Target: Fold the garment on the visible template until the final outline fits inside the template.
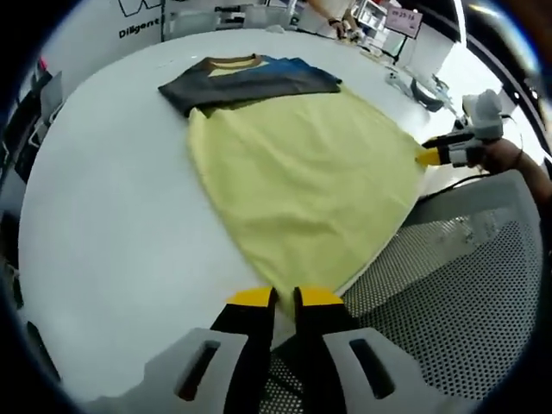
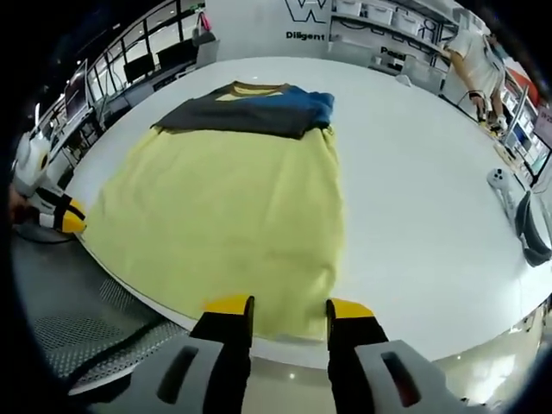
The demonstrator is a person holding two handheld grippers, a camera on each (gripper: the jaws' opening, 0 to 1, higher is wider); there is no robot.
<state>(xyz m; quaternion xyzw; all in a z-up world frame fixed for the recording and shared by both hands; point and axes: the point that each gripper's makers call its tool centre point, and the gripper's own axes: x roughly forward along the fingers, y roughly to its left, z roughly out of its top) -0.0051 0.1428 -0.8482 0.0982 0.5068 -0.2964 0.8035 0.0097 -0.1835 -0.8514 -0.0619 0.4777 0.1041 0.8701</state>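
Note:
A yellow garment [image 1: 293, 181] with a dark and blue top part [image 1: 250, 82] lies spread flat on the white round table [image 1: 112, 216]. My left gripper [image 1: 285, 297] sits at the near hem corner, its yellow tips almost together on the cloth. It also shows at the far left of the right gripper view, as the left gripper [image 2: 71, 216] at that same corner. My right gripper [image 2: 289, 306] is open, its jaws wide apart astride the garment's [image 2: 224, 207] near hem. In the left gripper view the right gripper [image 1: 429, 156] touches the garment's right corner.
A grey mesh chair [image 1: 457, 285] stands against the table's near edge. A white controller [image 2: 503, 179] and a dark object [image 2: 535, 228] lie at the table's right side. A person [image 2: 476, 52] stands beyond the far edge, near shelves.

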